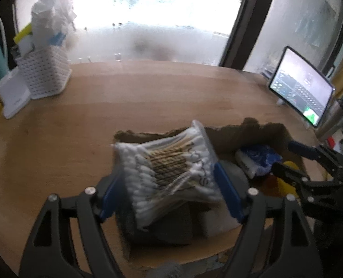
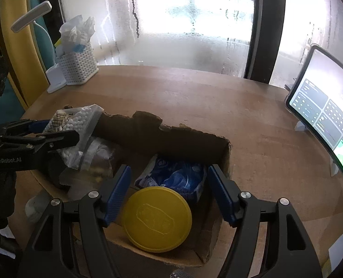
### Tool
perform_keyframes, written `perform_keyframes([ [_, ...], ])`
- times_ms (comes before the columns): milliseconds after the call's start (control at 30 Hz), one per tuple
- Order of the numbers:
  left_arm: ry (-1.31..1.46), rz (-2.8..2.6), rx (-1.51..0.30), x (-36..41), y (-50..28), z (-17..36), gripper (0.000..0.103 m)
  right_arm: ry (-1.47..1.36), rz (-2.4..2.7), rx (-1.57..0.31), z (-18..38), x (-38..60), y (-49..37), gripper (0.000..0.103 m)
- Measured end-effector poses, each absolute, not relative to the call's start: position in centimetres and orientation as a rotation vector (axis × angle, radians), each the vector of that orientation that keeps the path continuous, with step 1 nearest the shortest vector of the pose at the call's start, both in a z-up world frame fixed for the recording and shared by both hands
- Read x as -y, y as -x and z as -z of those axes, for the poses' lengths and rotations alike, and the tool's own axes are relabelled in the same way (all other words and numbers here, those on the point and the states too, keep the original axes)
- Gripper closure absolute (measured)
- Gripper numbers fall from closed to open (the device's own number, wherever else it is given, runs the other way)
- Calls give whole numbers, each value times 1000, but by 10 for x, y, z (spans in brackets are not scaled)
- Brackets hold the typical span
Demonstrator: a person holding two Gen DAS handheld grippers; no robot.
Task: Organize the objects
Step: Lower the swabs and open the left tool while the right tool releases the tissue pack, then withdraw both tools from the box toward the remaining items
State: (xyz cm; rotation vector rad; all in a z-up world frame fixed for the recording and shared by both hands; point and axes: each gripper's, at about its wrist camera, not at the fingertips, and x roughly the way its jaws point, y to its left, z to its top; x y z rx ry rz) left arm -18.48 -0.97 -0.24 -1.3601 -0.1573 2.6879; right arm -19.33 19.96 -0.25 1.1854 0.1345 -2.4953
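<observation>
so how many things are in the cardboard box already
2 clearly: a yellow lid near its front and a blue-and-white packet behind it. More may be hidden on the box's cluttered left side.

Home desk (image 2: 194, 97), lamp (image 2: 31, 16), tablet (image 2: 322, 125)

left gripper (image 1: 169, 183) clamped on cotton swab bag (image 1: 169, 171), over torn cardboard box (image 1: 252, 136), right gripper (image 1: 285, 159) beside, wooden table (image 1: 136, 97)
</observation>
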Motion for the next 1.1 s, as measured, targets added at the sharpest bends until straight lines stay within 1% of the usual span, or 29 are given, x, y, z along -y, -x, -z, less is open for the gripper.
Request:
perform_keyframes([
  [100,1355,-2690,161,10,181,1,24,-1185,2500,-139,1,-199,189,31],
  [167,1333,-2682,172,9,177,-1,14,-1175,2504,-139,0,-198,187,31],
  [267,1300,-2697,164,9,171,-8,10,-1167,2517,-133,-3,-199,183,31],
  [333,1280,-2707,162,10,168,-13,10,-1160,2526,-125,-6,-200,180,26],
  [367,1271,-2712,165,11,165,-15,10,-1154,2531,-121,-7,-201,178,22],
  [700,1206,-2760,186,21,134,-26,9,-1133,2548,-108,-17,-200,153,21],
  [767,1198,-2763,189,22,128,-27,6,-1134,2552,-106,-17,-200,149,21],
  [833,1189,-2769,192,25,121,-28,2,-1137,2552,-105,-18,-199,145,19],
  [867,1187,-2772,186,26,118,-28,2,-1136,2553,-101,-19,-199,142,16],
  [900,1188,-2774,178,26,116,-28,2,-1135,2555,-99,-19,-198,140,14],
  [967,1191,-2781,156,27,111,-28,2,-1129,2561,-93,-20,-199,135,14],
  [1100,1189,-2780,171,31,100,-27,1,-1132,2571,-85,-20,-199,127,14],
])
